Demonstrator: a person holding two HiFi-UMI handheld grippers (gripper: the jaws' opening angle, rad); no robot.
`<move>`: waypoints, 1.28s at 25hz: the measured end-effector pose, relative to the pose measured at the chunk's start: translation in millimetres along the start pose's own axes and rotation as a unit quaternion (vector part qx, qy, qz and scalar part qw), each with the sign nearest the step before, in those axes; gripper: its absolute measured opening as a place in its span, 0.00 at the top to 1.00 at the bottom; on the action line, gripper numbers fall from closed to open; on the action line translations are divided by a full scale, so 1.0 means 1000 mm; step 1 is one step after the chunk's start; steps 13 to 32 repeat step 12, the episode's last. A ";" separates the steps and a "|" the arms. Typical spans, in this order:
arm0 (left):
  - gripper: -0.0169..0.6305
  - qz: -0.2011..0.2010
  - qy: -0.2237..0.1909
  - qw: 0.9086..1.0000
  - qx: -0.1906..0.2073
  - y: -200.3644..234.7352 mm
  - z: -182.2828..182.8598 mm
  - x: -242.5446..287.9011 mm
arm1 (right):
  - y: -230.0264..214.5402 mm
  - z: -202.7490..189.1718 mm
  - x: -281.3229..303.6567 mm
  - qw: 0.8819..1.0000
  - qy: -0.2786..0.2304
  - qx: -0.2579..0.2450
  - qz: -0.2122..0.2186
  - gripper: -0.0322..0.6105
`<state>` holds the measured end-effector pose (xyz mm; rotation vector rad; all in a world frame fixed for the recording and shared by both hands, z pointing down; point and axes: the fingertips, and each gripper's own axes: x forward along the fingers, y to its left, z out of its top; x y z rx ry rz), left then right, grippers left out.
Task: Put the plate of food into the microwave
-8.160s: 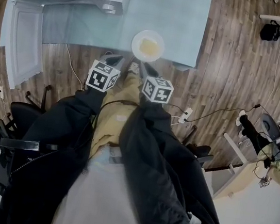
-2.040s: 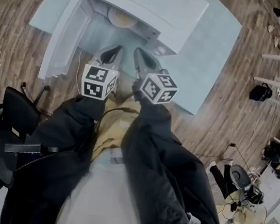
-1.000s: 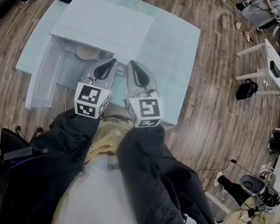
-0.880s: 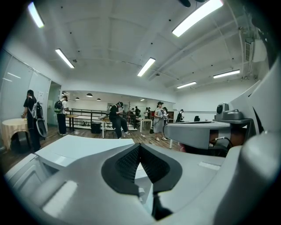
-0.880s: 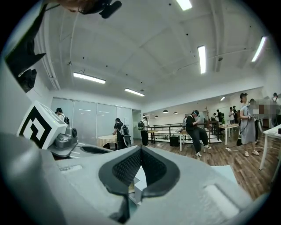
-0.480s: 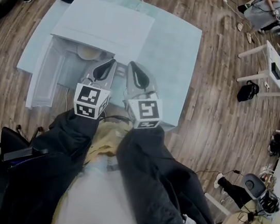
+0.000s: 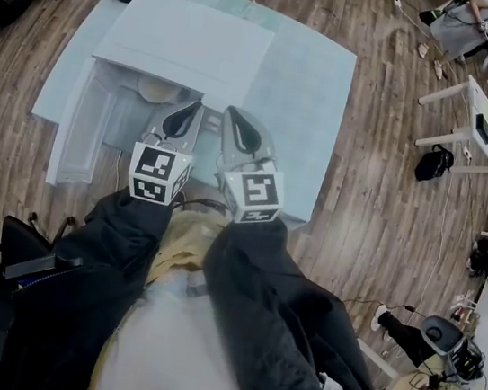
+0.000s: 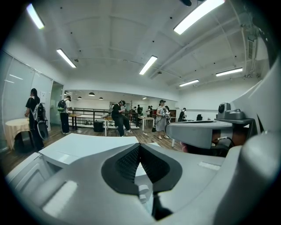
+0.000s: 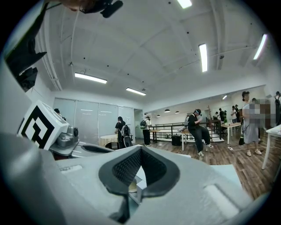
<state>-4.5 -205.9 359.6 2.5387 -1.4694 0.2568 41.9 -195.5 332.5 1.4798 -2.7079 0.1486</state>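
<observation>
Microwave [image 7: 185,44] stands on a light-blue table [image 7: 305,90], its door [image 7: 76,133] swung open to the left. The plate of food [image 7: 157,90] sits inside the cavity with pale yellow food on it, partly hidden under the microwave's top. Left gripper [image 7: 190,107] and right gripper [image 7: 236,116] are side by side in front of the opening. Both have jaws pressed together with nothing between them. Left cube [image 7: 158,175] and right cube [image 7: 255,197] carry black-and-white square marker patterns.

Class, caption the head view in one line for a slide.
Plate of food inside the open microwave; left gripper and right gripper, both shut and empty, side by side before it.
</observation>
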 end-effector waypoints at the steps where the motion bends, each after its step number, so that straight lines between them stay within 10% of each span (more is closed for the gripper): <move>1: 0.98 0.000 0.000 1.000 0.000 0.000 0.000 0.000 | 0.001 0.001 0.001 1.000 -0.001 -0.001 0.002 0.96; 32: 0.98 0.002 0.009 1.000 -0.001 0.003 -0.004 0.007 | -0.002 -0.004 0.005 1.000 0.007 -0.004 0.010 0.96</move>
